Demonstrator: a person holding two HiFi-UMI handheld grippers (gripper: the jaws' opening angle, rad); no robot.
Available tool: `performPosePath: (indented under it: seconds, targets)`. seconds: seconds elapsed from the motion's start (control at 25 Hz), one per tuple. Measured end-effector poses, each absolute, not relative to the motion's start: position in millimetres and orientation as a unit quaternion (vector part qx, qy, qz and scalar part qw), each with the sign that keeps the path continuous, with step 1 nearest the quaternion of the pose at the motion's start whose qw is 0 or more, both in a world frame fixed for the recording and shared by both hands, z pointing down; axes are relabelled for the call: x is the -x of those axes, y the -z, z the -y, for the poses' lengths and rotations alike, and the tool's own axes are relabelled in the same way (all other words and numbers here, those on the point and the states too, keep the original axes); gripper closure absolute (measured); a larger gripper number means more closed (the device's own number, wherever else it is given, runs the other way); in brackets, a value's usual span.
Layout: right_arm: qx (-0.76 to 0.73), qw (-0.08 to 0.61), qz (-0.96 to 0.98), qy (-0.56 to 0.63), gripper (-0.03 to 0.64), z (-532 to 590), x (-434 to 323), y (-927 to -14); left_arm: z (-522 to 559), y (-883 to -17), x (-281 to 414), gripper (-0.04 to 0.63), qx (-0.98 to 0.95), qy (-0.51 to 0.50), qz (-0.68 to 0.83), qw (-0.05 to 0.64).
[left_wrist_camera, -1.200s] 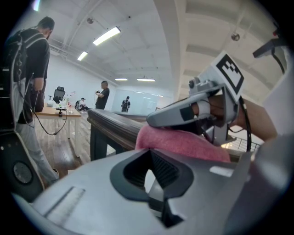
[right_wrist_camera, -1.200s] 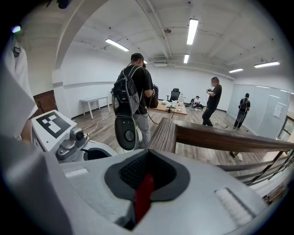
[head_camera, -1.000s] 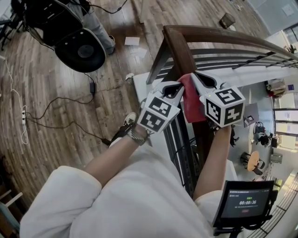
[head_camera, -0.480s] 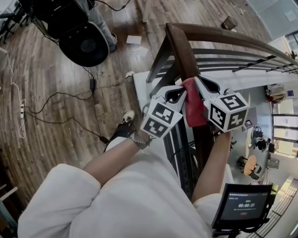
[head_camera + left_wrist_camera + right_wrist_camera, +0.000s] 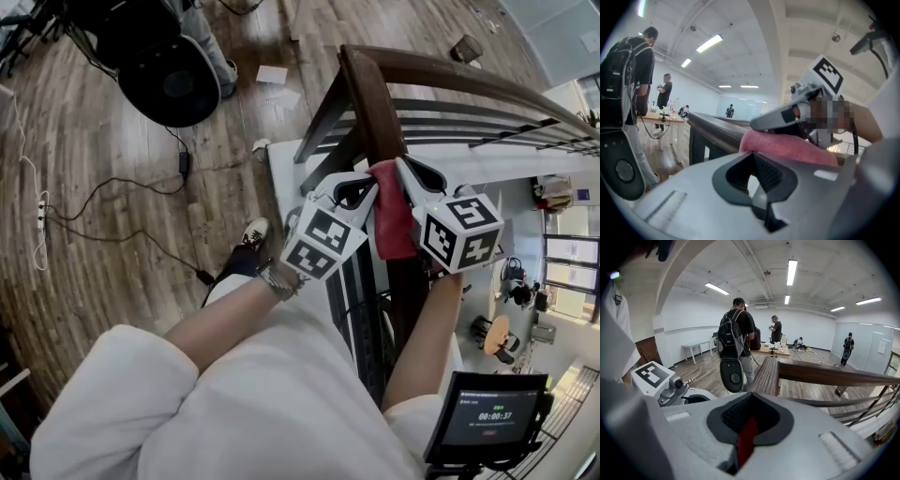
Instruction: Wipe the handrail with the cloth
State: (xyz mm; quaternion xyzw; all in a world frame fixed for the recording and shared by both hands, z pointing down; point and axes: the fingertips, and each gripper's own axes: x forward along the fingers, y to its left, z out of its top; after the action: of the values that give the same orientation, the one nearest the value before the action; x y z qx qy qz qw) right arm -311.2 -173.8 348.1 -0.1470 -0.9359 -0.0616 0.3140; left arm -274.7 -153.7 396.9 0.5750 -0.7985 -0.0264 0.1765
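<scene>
The person wears a white short-sleeved top (image 5: pixel 234 403), a metal wristband (image 5: pixel 274 277) and a dark sneaker (image 5: pixel 246 253). The grey left gripper (image 5: pixel 372 188) and right gripper (image 5: pixel 400 166) bear white cubes (image 5: pixel 319 242) with black square markers.

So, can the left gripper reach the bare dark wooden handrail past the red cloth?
Probably yes: the left gripper sits at the red cloth's edge by the dark wooden handrail, and the rail top ahead looks bare.

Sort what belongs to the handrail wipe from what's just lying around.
Job: handrail; red cloth on it; right tongs, shut on the cloth; left tongs, shut, tip at the cloth.
Lying about: paper sheet, power strip and cables on the floor; timer screen.
</scene>
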Motion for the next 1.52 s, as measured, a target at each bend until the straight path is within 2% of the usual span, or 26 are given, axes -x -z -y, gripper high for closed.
performPosePath:
  seconds: [0.84,1.52]
  targets:
    - [0.138,0.316,0.938,0.036,0.612,176,330,-340,149,-383,292,0.591,-0.590,0.030,0.791,0.159]
    - [0.132,0.314,0.939,0.046,0.614,170,344,-333,144,-383,306,0.591,-0.584,0.053,0.792,0.172]
